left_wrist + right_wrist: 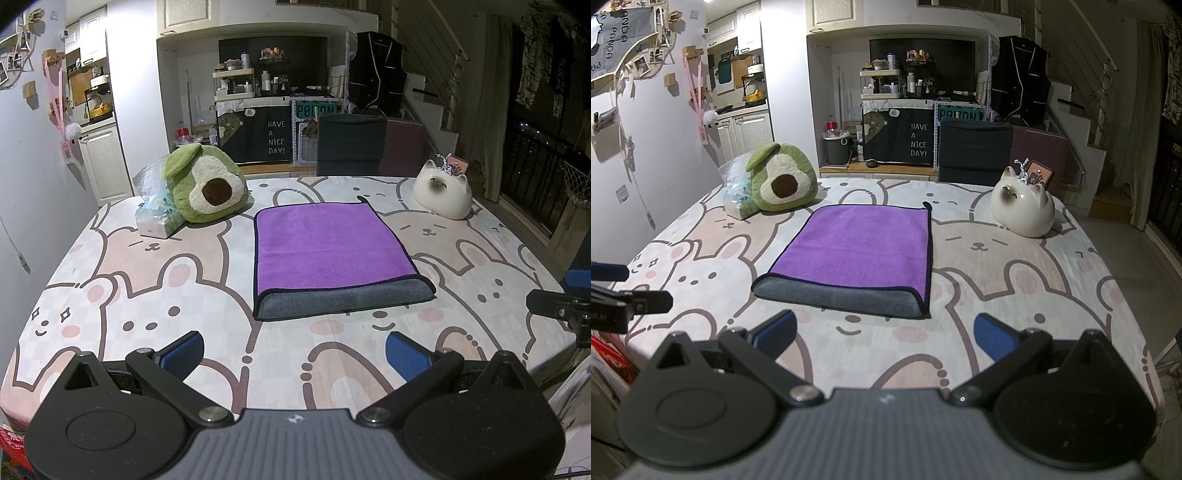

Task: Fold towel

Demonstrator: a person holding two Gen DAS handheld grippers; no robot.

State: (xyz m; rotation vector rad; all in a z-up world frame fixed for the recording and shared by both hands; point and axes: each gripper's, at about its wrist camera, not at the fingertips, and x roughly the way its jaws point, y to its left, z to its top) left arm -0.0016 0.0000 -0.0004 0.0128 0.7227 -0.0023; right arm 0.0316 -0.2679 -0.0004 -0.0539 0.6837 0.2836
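Left wrist view had my left tongs (pixel 294 353) low over the near edge of the counter (pixel 147 295), blue pads (pixel 183 353) spread wide apart and holding nothing. Ahead of them, well clear of the fingertips, the towel (pixel 328 243) lay flat on the bunny-print cloth, folded over with its purple face up and a grey band of the underside showing along the near edge. At the far right edge of that view I could see the black tip of my right tongs (pixel 554 306), beside the counter's right side.

From the right wrist view, the right tongs (pixel 885 338) were likewise parted and empty, hovering above the near edge of the counter. The towel (pixel 857 254) sat ahead and slightly left of them, not touching either pad.

Farther out, beyond the towel to the left, an avocado plush (pixel 207 184) leaned against a pack of tissues (pixel 157 218). Beyond the towel to the right stood a white cat figure (pixel 443 194), well apart from the towel. A dark chair (pixel 351 144) stood behind the far edge of the counter.
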